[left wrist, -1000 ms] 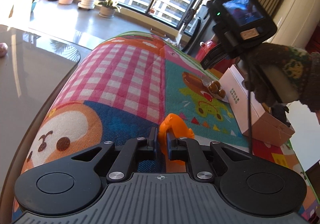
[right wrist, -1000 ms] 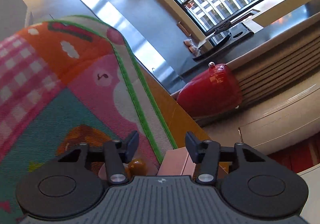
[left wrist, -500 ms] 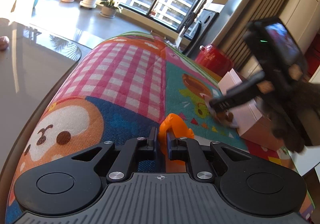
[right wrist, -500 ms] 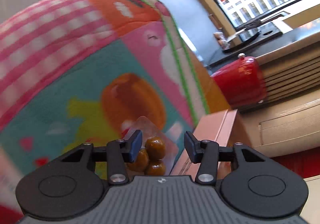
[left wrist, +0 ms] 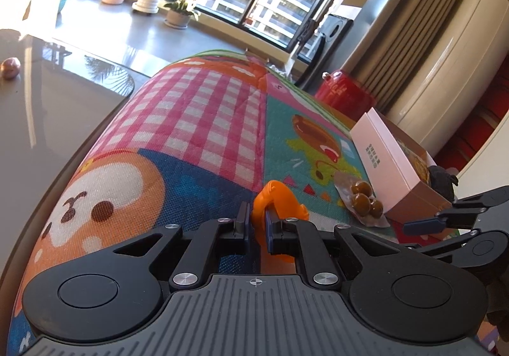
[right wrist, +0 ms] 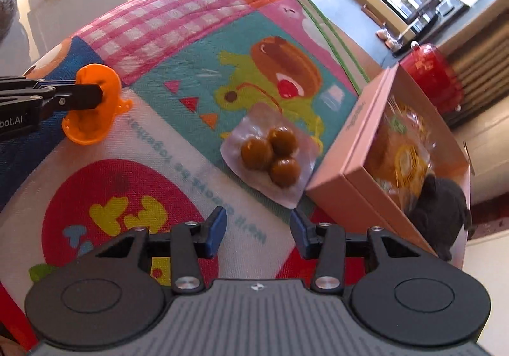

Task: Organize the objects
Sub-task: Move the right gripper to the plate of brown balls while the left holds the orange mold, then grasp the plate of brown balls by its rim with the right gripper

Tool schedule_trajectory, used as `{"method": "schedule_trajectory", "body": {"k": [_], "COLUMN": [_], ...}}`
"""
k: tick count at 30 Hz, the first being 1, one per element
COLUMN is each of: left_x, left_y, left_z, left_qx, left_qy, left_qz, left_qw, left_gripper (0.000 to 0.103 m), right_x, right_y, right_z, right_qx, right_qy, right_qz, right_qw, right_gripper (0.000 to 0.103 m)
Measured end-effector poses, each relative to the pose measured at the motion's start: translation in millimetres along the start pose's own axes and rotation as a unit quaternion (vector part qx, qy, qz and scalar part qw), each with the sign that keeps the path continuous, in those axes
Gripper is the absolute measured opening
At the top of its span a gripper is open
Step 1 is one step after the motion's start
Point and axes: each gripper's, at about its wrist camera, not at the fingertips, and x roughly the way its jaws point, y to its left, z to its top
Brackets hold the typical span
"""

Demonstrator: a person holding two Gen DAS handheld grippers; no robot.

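My left gripper is shut on an orange plastic toy, held low over the colourful mat; the toy also shows in the right wrist view. A clear packet of three brown balls lies on the mat beside an open pink box; the packet also shows in the left wrist view. My right gripper is open and empty, just short of the packet. The box holds wrapped snacks and a dark plush toy.
The colourful play mat covers a table with a glossy grey top. A red pot stands behind the box. A small round object lies far left on the table.
My right gripper has pulled back and tilted down, so the packet of brown balls and the pink box are now in full view ahead of it. The left gripper still holds the orange toy.
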Motion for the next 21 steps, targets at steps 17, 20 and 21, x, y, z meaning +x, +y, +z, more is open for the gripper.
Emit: {"method": "schedule_trajectory", "body": {"k": [17,20,21], "left_x": [1,1,1], "left_y": [-2,-2,-2], "left_z": [0,0,0], "left_qx": [0.002,0.002,0.003], "left_qy": [0.001,0.001,0.001], "left_qz": [0.004,0.005,0.005], "left_qw": [1.0,1.0,1.0], "left_gripper": [0.012,0.012,0.012], "right_x": [0,-10,-17], "right_y": [-13,-20,-22], "right_z": [-9,0,7], "right_qx": [0.037,0.056,0.06], "right_qy": [-0.012,-0.016,-0.024], "right_qz": [0.013,0.041,0.047], "right_qw": [0.999,0.997,0.997], "right_gripper": [0.056,0.056,0.055]}}
